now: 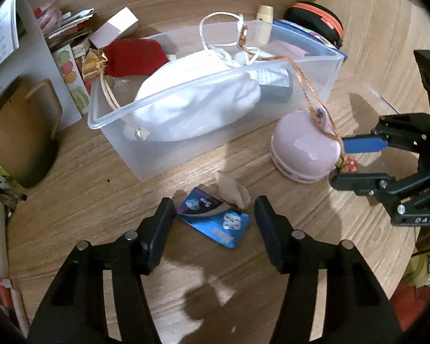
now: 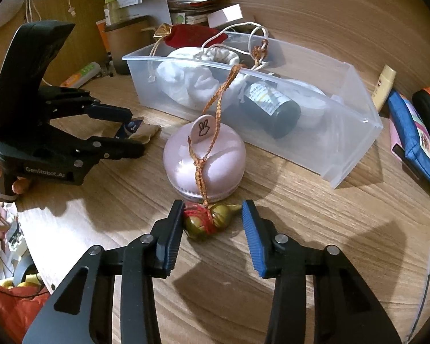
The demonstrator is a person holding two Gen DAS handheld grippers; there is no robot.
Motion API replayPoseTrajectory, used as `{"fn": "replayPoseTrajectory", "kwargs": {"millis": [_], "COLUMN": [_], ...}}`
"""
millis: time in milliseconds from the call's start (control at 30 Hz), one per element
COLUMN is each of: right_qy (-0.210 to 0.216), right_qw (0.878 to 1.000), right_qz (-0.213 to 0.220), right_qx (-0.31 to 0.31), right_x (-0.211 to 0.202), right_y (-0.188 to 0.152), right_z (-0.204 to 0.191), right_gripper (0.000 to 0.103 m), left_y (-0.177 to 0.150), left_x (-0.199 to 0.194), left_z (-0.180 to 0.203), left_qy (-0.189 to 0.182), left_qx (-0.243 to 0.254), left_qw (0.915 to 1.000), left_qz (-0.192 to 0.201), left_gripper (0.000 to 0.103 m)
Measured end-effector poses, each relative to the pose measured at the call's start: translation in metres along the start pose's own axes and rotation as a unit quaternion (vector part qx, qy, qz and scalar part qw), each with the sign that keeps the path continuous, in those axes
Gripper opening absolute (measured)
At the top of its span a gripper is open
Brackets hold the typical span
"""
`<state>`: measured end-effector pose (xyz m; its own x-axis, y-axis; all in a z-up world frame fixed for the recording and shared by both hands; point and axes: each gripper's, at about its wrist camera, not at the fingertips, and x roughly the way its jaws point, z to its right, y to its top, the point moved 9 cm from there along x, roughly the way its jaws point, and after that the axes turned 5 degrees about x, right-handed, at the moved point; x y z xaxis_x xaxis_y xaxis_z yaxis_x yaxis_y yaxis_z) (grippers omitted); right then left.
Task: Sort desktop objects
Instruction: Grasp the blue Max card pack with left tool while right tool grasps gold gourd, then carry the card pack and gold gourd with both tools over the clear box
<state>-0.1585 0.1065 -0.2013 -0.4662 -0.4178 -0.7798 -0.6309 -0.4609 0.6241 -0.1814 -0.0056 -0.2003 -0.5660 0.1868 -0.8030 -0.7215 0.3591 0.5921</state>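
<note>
A blue foil packet (image 1: 215,220) lies flat on the wooden desk between the fingers of my left gripper (image 1: 213,212). The jaws stand open, the left finger at the packet's edge and the right one a little off it. A gold gourd charm (image 2: 206,223) wound in red thread lies between the fingers of my right gripper (image 2: 212,218), also open, with a gap on the right side. The charm's braided orange cord (image 2: 219,97) runs over a pink round case (image 2: 209,154) into the clear plastic bin (image 2: 352,149). Each gripper shows in the other's view: right gripper (image 1: 355,160), left gripper (image 2: 132,132).
The clear bin (image 1: 186,109) holds a white drawstring bag (image 1: 192,103), a dark bottle (image 2: 272,111) and a red pouch (image 1: 134,57). A crumpled beige scrap (image 1: 233,190) lies by the packet. A blue pouch (image 2: 412,137) and a black-and-orange case (image 1: 315,20) sit beyond the bin. Papers and boxes crowd the far left.
</note>
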Motion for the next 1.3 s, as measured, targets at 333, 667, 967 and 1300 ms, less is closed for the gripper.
{"fn": "replayPoseTrajectory", "kwargs": {"millis": [333,667,967,1300], "right_qy": [0.007,-0.002,-0.012,-0.024], "right_qw": [0.999,0.996,0.993,0.989], "right_qz": [0.019,0.067,0.108,0.142], "right_qx": [0.031,0.051,0.052,0.041], "right_x": [-0.014,-0.051,-0.074,-0.090], "right_y": [-0.002,0.008,0.030,0.067], "right_z": [0.009,0.023,0.023,0.025], "right_gripper": [0.037,0.037,0.037,0.037], "left_y": [0.000,-0.014,0.007,0.033], "left_x": [-0.001,-0.030,-0.068,-0.094], "left_z": [0.011,0.008,-0.003,-0.020], "left_qy": [0.029,0.062,0.066,0.066], "left_qx": [-0.011,-0.039,-0.071,-0.091], "left_qw": [0.9994,0.9971,0.9924,0.9859], "left_qz": [-0.014,0.019,0.076,0.124], "left_gripper": [0.053,0.052,0.052,0.052]}}
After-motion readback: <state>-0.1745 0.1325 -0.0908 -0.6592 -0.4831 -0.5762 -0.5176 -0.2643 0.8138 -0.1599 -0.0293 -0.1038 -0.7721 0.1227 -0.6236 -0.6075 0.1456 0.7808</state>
